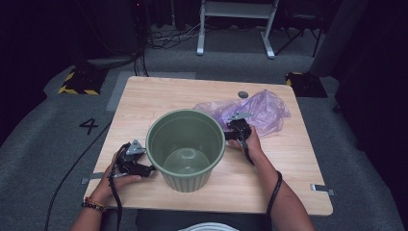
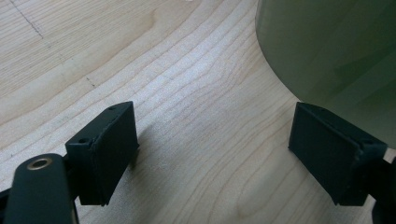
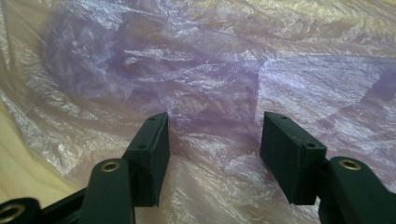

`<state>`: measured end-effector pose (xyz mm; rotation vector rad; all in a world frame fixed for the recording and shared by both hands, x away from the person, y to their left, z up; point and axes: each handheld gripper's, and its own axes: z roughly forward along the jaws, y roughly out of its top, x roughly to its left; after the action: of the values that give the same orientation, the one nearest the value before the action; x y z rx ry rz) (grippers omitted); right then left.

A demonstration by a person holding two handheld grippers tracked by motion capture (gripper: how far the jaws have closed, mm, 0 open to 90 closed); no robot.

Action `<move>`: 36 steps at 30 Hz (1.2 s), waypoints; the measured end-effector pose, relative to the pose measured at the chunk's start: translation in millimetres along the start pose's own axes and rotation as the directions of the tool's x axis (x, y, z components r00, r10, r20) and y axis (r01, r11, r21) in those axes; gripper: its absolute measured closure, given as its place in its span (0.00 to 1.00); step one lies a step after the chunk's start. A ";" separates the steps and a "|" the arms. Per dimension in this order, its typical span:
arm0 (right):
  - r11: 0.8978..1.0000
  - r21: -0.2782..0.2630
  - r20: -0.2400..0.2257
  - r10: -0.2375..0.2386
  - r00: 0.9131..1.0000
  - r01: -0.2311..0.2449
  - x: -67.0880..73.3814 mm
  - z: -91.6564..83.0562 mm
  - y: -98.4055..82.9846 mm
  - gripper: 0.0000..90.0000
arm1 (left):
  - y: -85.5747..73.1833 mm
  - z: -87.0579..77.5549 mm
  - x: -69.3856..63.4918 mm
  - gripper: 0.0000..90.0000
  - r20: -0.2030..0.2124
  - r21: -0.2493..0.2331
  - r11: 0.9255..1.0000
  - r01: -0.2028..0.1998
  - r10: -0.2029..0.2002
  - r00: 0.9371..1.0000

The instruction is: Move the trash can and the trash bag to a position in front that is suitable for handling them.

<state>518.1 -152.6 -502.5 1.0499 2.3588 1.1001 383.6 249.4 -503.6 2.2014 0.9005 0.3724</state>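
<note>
While the purple plastic bag lies crumpled on the far right part of the wooden table, just behind and to the right of the green ribbed bin, we've got our right gripper right at its near edge. Looking along that gripper, its jaws are spread with the thin film bunched up between and beyond them, but the pads aren't squeezing anything, as far as we can tell. The bin stands upright in the middle of the table, mouth up. Over on the other side, our left gripper sits low beside the bin's left wall, jaws wide apart over bare wood, one jaw just beside the bin wall. Nothing's pinched there either.
</note>
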 end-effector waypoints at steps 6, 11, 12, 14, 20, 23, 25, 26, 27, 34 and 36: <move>1.000 0.011 -0.013 -0.011 1.000 0.012 -5.0 -11.4 -8.4 0.47 | -0.1 0.1 -0.1 0.17 -0.001 -0.002 1.000 0.000 0.000 1.000; 1.000 0.007 -0.023 -0.021 1.000 0.021 -11.6 -25.0 -20.3 0.47 | -0.1 0.2 -0.1 0.17 0.000 -0.003 1.000 0.001 -0.001 1.000; 1.000 0.008 -0.027 -0.023 0.999 0.023 -12.4 -28.0 -22.6 0.47 | -0.1 0.2 0.0 0.17 -0.001 -0.002 1.000 0.000 0.000 1.000; 1.000 0.007 -0.031 -0.029 0.999 0.029 -12.9 -30.8 -25.0 0.47 | 0.0 0.1 0.0 0.17 -0.001 -0.002 1.000 0.000 0.000 1.000; 0.998 0.003 -0.058 -0.057 0.997 0.058 -13.4 -47.4 -39.5 0.46 | -0.1 0.2 -0.1 0.17 -0.001 -0.002 1.000 0.000 0.000 1.000; 0.998 0.007 -0.066 -0.063 0.996 0.064 -15.7 -56.1 -46.4 0.46 | -0.1 0.3 -0.2 0.17 0.001 -0.003 1.000 0.004 -0.004 1.000; 0.998 0.009 -0.065 -0.064 0.996 0.064 -19.5 -62.8 -51.7 0.46 | -0.1 0.2 -0.1 0.17 -0.001 -0.002 1.000 0.000 0.000 1.000; 0.998 0.010 -0.064 -0.061 0.996 0.062 -21.0 -65.1 -53.4 0.46 | -0.1 0.1 -0.1 0.17 -0.001 -0.002 1.000 0.000 0.000 1.000; 0.998 0.010 -0.061 -0.059 0.996 0.060 -23.1 -68.0 -55.9 0.46 | 0.0 0.1 -0.1 0.17 -0.001 -0.002 1.000 0.000 0.000 1.000; 0.998 0.020 -0.063 -0.063 0.996 0.064 -37.7 -83.4 -67.4 0.46 | 0.0 0.3 -0.3 0.17 -0.002 -0.003 1.000 0.003 -0.003 1.000; 0.998 0.020 -0.064 -0.065 0.996 0.067 -41.0 -87.6 -70.8 0.46 | -0.1 0.4 -0.5 0.17 -0.001 -0.003 1.000 0.006 -0.006 1.000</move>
<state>462.3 -258.6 -500.3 0.9509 2.4420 1.1005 383.4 248.9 -503.9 2.1957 0.9062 0.3717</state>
